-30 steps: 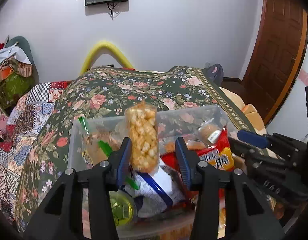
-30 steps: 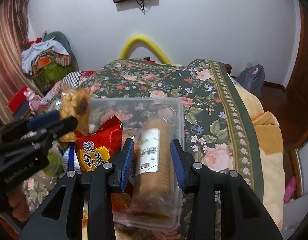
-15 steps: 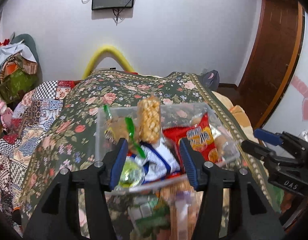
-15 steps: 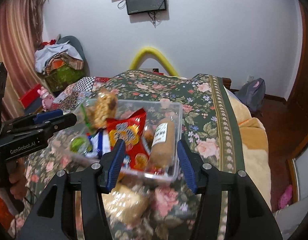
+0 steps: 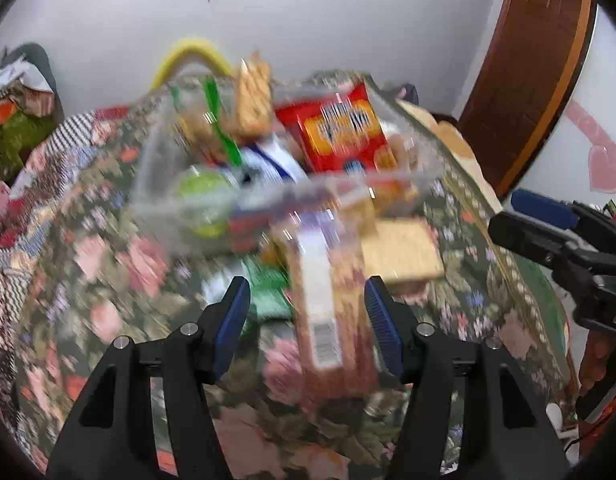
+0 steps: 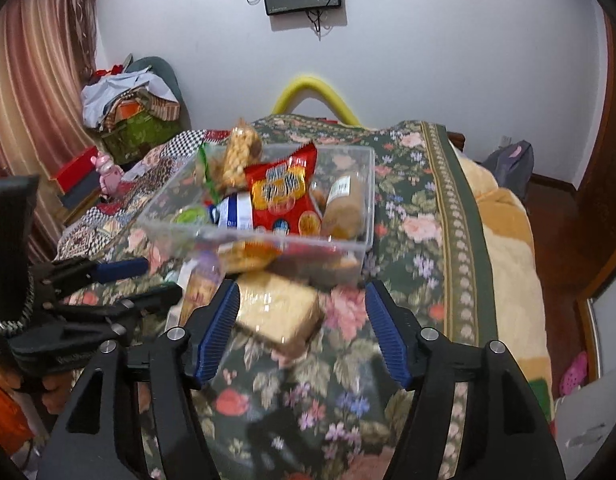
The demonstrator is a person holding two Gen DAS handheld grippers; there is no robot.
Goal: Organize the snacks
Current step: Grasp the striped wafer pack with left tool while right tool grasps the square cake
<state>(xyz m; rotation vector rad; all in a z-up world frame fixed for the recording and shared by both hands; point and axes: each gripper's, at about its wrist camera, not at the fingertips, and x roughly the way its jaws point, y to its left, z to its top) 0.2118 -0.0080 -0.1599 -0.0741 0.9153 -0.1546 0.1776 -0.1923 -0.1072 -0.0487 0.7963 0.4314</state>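
Observation:
A clear plastic box [image 6: 348, 244] on the floral bedspread holds several snacks: a red packet [image 6: 282, 196], a popcorn bag [image 6: 240, 152], a biscuit roll [image 6: 344, 208], a green cup [image 6: 190, 214]. It also shows in the blurred left wrist view [image 5: 424, 176]. In front of the box lie a long cracker pack [image 5: 328, 304], a square tan pack [image 6: 278, 312] and a green packet [image 5: 268, 292]. My left gripper [image 5: 306, 320] is open and empty above the cracker pack. My right gripper [image 6: 302, 326] is open and empty above the tan pack.
The floral bedspread [image 6: 420, 240] covers the bed, which drops off at the right edge to a blanket [image 6: 508, 240]. A yellow foam arc [image 6: 316, 92] stands at the far end. Clothes and boxes [image 6: 132, 116] pile at the far left.
Both grippers have pulled back from the box toward me and now hang over the loose packs in front of it. Both stay open and empty.

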